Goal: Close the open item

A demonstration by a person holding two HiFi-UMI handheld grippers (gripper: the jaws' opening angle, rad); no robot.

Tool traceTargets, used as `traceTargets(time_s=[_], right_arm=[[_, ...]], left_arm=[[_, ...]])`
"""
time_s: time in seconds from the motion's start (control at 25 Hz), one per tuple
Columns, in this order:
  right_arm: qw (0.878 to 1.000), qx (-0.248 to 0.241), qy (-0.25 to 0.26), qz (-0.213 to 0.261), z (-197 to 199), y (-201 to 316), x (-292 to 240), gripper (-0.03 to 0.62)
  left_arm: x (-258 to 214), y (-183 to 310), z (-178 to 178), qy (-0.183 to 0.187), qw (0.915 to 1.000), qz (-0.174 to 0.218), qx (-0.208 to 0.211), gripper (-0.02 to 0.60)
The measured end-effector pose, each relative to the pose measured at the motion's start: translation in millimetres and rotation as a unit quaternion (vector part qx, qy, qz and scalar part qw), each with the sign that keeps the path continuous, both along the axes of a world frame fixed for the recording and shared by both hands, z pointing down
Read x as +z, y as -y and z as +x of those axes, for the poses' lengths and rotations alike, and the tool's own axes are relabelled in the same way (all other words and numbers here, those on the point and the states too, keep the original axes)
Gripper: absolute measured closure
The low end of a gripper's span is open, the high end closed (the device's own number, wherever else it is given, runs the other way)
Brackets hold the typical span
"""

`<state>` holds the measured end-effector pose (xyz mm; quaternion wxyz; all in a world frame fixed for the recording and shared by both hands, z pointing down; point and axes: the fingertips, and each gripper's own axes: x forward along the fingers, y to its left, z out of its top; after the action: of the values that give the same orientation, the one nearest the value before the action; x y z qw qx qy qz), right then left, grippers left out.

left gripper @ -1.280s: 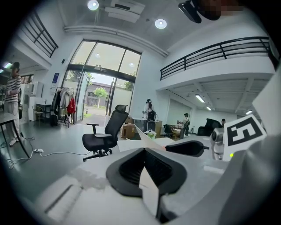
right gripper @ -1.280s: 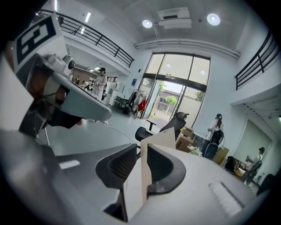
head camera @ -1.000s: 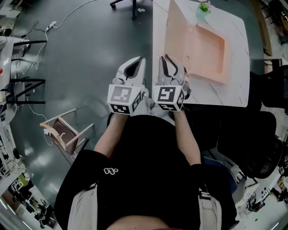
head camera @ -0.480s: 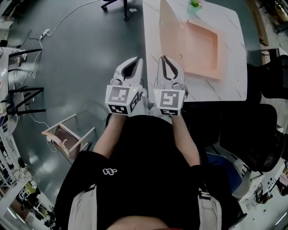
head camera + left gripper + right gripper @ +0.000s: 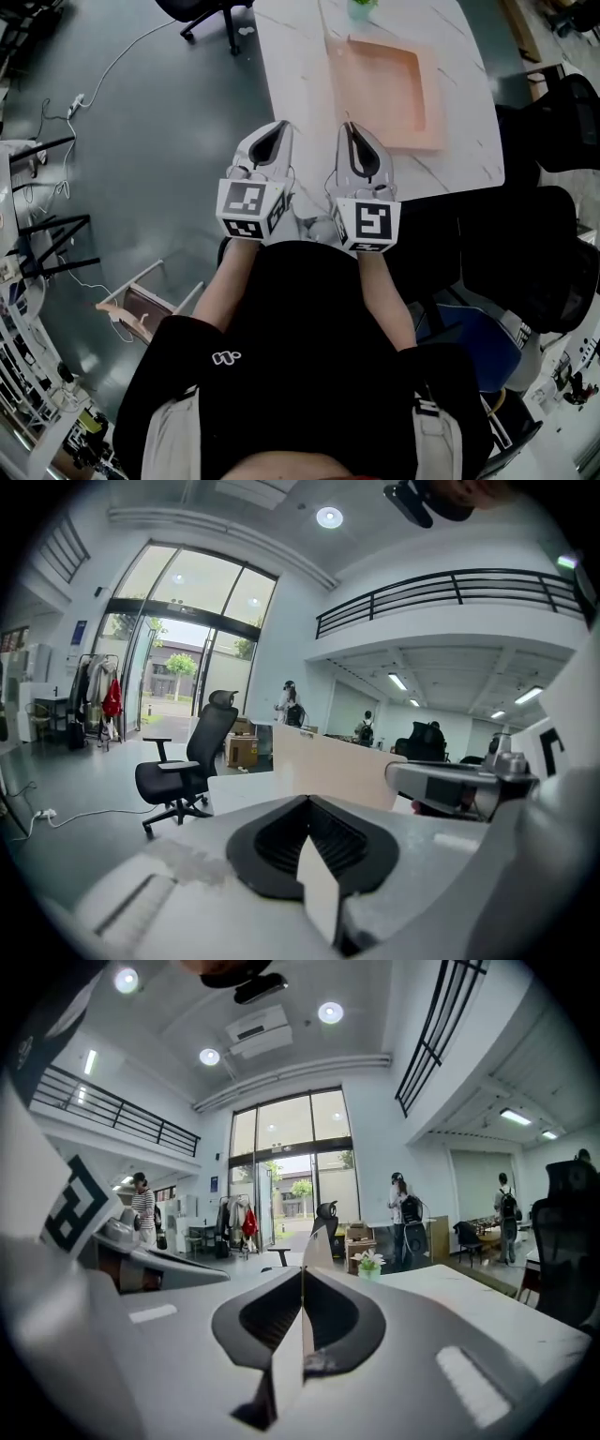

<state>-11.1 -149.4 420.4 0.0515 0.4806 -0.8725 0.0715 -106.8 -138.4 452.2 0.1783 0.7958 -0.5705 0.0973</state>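
Note:
An open pale pink box [image 5: 380,89] lies on the white marble table [image 5: 291,56], its lid [image 5: 328,771] standing upright along its left side. Both grippers hover side by side at the table's near edge, short of the box and apart from it. My left gripper [image 5: 281,125] [image 5: 307,799] is shut with nothing in it. On my right gripper [image 5: 348,127] [image 5: 302,1269] the jaws have just been closing; they now meet, with nothing between them.
A small potted plant [image 5: 361,7] [image 5: 367,1262] stands on the table beyond the box. A black office chair [image 5: 202,14] [image 5: 187,771] sits left of the table, and dark chairs [image 5: 553,122] to its right. A wooden stool [image 5: 141,291] and cables lie on the floor at left.
Both grippers have moved forward toward the table's edge. The right gripper's jaws went from partly open to shut, and that gripper rolled. The left jaws look unchanged.

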Motion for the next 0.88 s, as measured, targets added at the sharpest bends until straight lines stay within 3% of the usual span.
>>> traceTargets(time_s=[0.28,0.6,0.88], right_arm=[[0.997,0.056,0.052,-0.02,49.0,10.7,-2.8,0.6],[0.992,0.109,0.06,-0.034,111.0,22.0,10.0,0.576],[0.985,0.15,0.064,-0.05,157.3,33.2,29.1,0.562]], left_arm=[[-2.5,18.8,35.2,0.001,0.999,-0.002,0.046,0.581],[1.8,31.8,78.2,0.001,0.9961,-0.006,0.088,0.581],[4.9,41.5,88.8,0.004,0.995,-0.011,0.099,0.581]])
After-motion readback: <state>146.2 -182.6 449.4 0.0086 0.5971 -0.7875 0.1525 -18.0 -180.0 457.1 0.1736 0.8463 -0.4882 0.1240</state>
